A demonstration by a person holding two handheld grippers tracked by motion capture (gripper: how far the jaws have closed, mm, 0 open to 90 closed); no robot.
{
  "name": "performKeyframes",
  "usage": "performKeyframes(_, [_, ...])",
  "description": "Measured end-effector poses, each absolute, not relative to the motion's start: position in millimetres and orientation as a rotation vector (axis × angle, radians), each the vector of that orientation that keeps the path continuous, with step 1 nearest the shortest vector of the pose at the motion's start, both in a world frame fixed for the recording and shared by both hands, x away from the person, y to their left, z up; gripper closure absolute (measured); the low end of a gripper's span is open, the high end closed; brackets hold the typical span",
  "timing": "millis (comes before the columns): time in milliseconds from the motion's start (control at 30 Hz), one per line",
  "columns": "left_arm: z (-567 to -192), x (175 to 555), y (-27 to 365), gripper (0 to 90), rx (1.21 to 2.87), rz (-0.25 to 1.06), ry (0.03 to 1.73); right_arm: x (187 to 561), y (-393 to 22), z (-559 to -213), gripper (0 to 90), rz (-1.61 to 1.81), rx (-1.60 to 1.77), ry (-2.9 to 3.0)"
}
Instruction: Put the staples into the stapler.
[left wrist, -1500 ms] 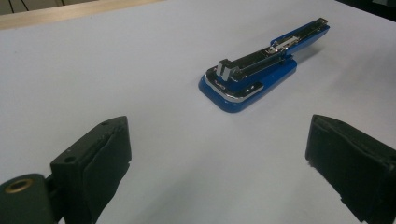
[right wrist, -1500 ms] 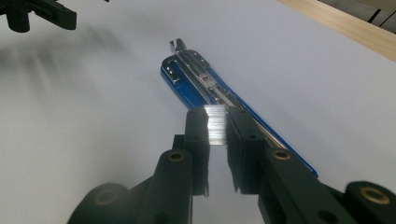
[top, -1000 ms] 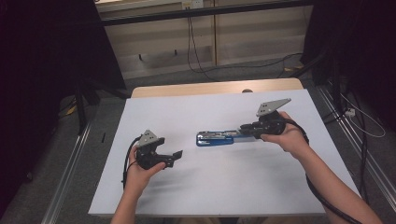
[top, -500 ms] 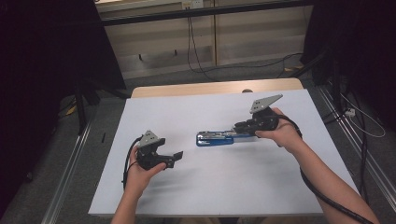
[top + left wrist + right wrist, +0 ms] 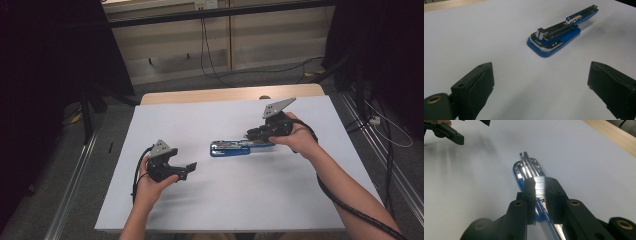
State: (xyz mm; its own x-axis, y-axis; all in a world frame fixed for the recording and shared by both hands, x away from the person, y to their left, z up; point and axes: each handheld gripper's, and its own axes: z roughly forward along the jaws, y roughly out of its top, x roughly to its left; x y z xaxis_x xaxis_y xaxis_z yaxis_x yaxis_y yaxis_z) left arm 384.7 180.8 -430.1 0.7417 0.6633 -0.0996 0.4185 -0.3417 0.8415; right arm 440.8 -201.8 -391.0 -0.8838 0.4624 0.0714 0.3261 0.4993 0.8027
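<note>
A blue stapler [image 5: 229,148] with a chrome top lies flat in the middle of the white table [image 5: 250,200]. In the left gripper view the stapler [image 5: 554,40] lies ahead, pointing away to the upper right. My right gripper [image 5: 254,134] comes in from the right over its far end. In the right gripper view the stapler [image 5: 526,170] stretches ahead, and my right gripper [image 5: 537,186] is shut on a shiny metal strip of it. My left gripper [image 5: 187,166] rests on the table to the stapler's left. Nothing sits between the wide-open jaws of my left gripper [image 5: 541,82].
A strip of bare wooden tabletop [image 5: 225,94] shows beyond the white sheet. Cables [image 5: 210,55] run over the floor behind the table, and metal rails [image 5: 75,200] flank both sides. The left gripper [image 5: 446,132] appears far off in the right gripper view.
My right hand and its gripper have shifted slightly left and away along the stapler. The left hand and the stapler have stayed put.
</note>
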Motion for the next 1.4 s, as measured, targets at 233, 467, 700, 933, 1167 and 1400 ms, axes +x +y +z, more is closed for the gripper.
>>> performKeyframes(233, [-431, 385, 179, 7.1, 1.989, 0.319, 0.819, 446, -199, -392, 79.2, 1.335, 0.671, 2.596])
performKeyframes(467, [-431, 385, 180, 7.1, 1.989, 0.320, 0.818, 451, -192, -392, 79.2, 1.323, 0.628, 2.616])
performKeyframes(700, [-431, 385, 179, 7.1, 1.994, 0.317, 0.821, 455, -188, -394, 79.2, 1.322, 0.614, 2.623])
performKeyframes(933, [-432, 385, 178, 7.1, 1.995, 0.317, 0.822, 458, -183, -393, 79.2, 1.309, 0.583, 2.637])
performKeyframes(1167, [-432, 385, 178, 7.1, 2.000, 0.321, 0.817, 462, -179, -394, 79.2, 1.310, 0.566, 2.645])
performKeyframes(1400, [-432, 386, 178, 7.1, 2.004, 0.323, 0.814, 466, -175, -395, 79.2, 1.305, 0.542, 2.661])
